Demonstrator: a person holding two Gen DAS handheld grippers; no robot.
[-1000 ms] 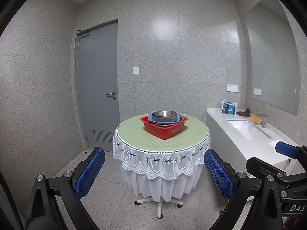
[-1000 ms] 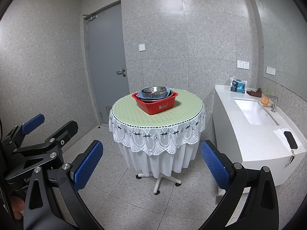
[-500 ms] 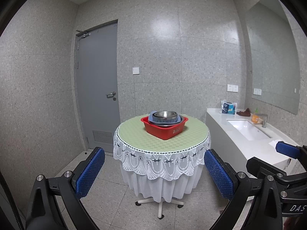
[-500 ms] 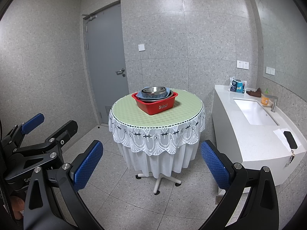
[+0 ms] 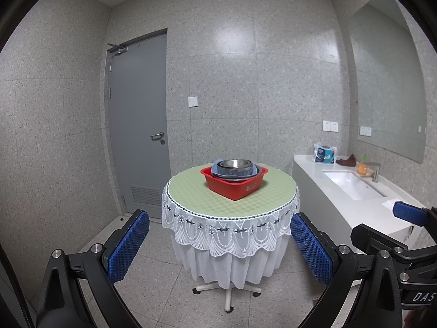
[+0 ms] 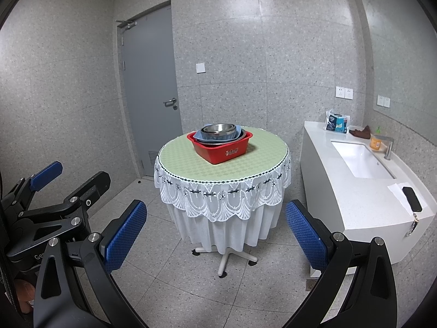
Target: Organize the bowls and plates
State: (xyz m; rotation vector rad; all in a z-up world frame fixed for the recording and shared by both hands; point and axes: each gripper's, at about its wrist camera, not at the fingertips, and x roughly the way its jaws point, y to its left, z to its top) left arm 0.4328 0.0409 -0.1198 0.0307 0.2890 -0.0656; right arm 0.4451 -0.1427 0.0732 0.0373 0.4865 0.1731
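A red plastic basin [image 5: 235,186] [image 6: 221,150] stands on a round table [image 5: 191,191] [image 6: 259,161] with a green cloth and white lace skirt. Stacked in it are a blue plate [image 5: 215,167] [image 6: 235,134] and steel bowls [image 5: 236,165] [image 6: 218,129]. My left gripper [image 5: 220,248] is open and empty, well short of the table. My right gripper [image 6: 213,235] is open and empty too, also short of the table. The left gripper shows at the left of the right wrist view [image 6: 54,186].
A white counter with a sink [image 6: 360,158] runs along the right wall, carrying a tissue pack [image 6: 337,121], a brown cloth [image 6: 362,131], an orange bottle [image 6: 377,142] and a black phone [image 6: 412,202]. A grey door [image 6: 153,95] is behind the table. The floor is tiled.
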